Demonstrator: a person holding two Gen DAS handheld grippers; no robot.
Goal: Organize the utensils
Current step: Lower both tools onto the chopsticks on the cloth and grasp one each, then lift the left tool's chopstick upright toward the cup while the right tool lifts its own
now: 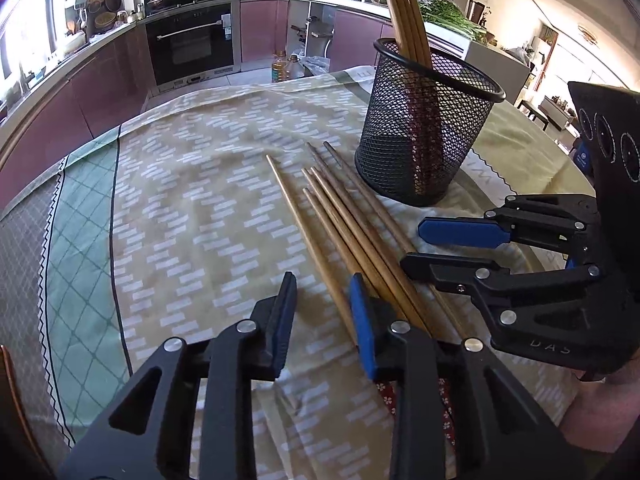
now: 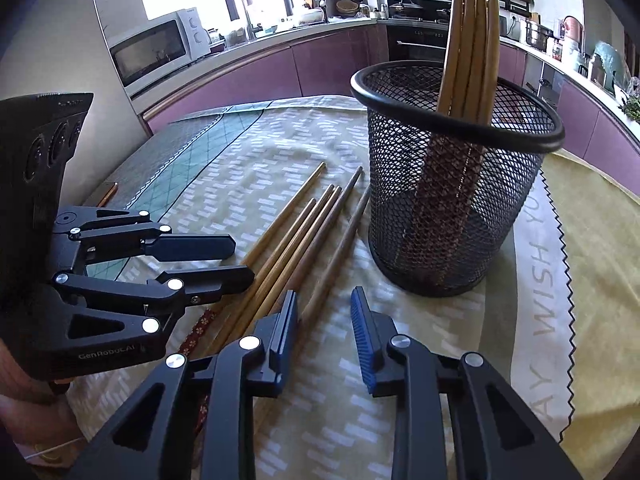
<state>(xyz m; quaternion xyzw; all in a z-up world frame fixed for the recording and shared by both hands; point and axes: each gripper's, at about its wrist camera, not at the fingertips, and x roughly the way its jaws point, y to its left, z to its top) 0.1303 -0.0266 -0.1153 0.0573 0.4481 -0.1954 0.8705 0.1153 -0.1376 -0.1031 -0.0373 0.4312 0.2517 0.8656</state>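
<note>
A black wire-mesh holder [image 2: 452, 184] stands upright on the table's patterned cloth [image 1: 192, 208], toward the table's far side, just inside the pale scalloped band of the cloth that bears grey lettering. Inside it a handful of wooden chopsticks [image 2: 472, 40] stand on end, leaning together against the far part of the rim; their patterned dark-red lower ends show through the mesh, and their plain tan ends rise well above the rim. The exact count in the holder is hard to tell. Just beside the holder's base, toward the middle of the table, about six loose chopsticks [image 1: 340, 216] lie flat on the cloth in a rough fan, their narrow tips pointing toward the far edge and their decorated ends toward the near edge. One lies slightly apart from the rest, on the side away from the holder. The left gripper [image 1: 324, 300] hangs low over the near ends of this bundle with its jaws apart, and that outlying stick runs through the gap between its blue pads without being pinched. The right gripper [image 2: 324, 312] sits low between the bundle and the holder, its jaws also parted over bare cloth, with the nearest stick passing just beside its left finger [image 2: 286, 320]. Neither claw holds anything.
</note>
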